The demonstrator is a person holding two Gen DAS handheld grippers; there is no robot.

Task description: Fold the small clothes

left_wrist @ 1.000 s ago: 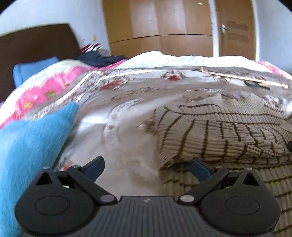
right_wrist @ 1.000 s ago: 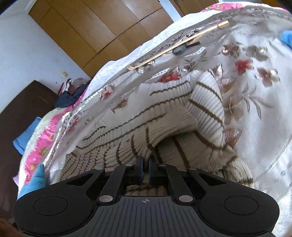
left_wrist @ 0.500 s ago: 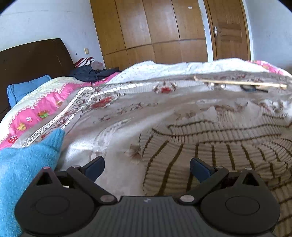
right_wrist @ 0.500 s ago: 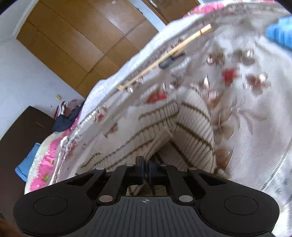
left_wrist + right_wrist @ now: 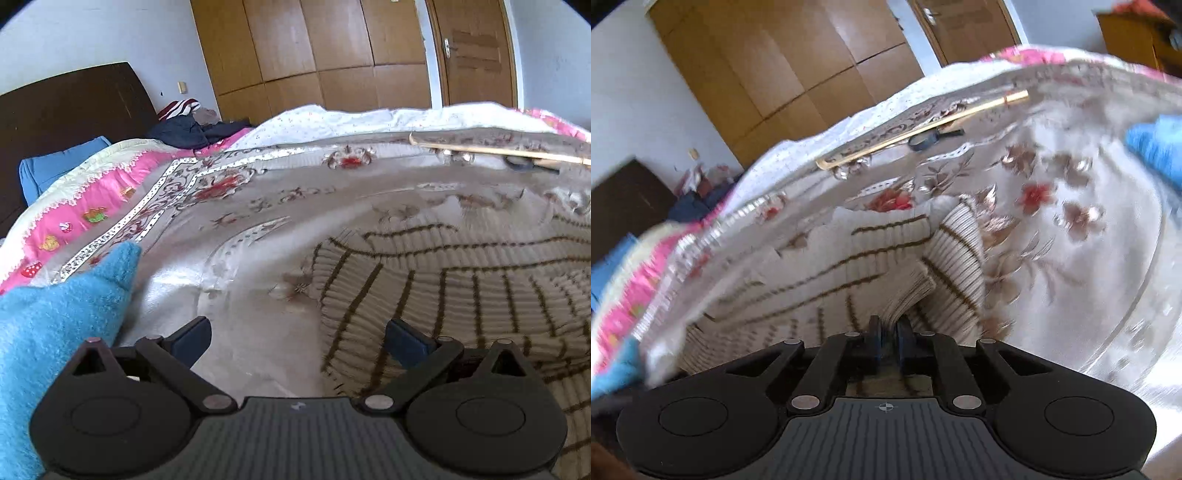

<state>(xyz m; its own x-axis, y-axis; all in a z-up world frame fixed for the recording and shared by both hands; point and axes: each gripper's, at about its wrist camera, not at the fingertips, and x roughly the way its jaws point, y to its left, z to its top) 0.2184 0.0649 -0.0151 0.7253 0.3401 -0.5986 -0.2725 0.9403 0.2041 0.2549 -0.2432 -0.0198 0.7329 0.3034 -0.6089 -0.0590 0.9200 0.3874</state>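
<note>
A cream ribbed sweater with brown stripes [image 5: 461,288] lies on the floral bedspread [image 5: 258,206]. It also shows in the right wrist view [image 5: 871,258]. My left gripper [image 5: 297,338] is open and empty, low over the bedspread at the sweater's left edge. Its right finger sits just over the knit. My right gripper [image 5: 887,334] is shut on a fold of the sweater and holds it raised, so the cloth drapes away from the jaws.
A blue fluffy garment [image 5: 62,332] lies at the left, and blue cloth [image 5: 1156,147] shows at the far right. A long wooden stick [image 5: 923,129] and a magnifying glass [image 5: 929,139] lie at the bed's far side. Dark clothes [image 5: 195,129] are piled by the headboard.
My right gripper has lifted and swung with the sweater fold in it. The left gripper has tilted up and drawn back a little; it stays open.
</note>
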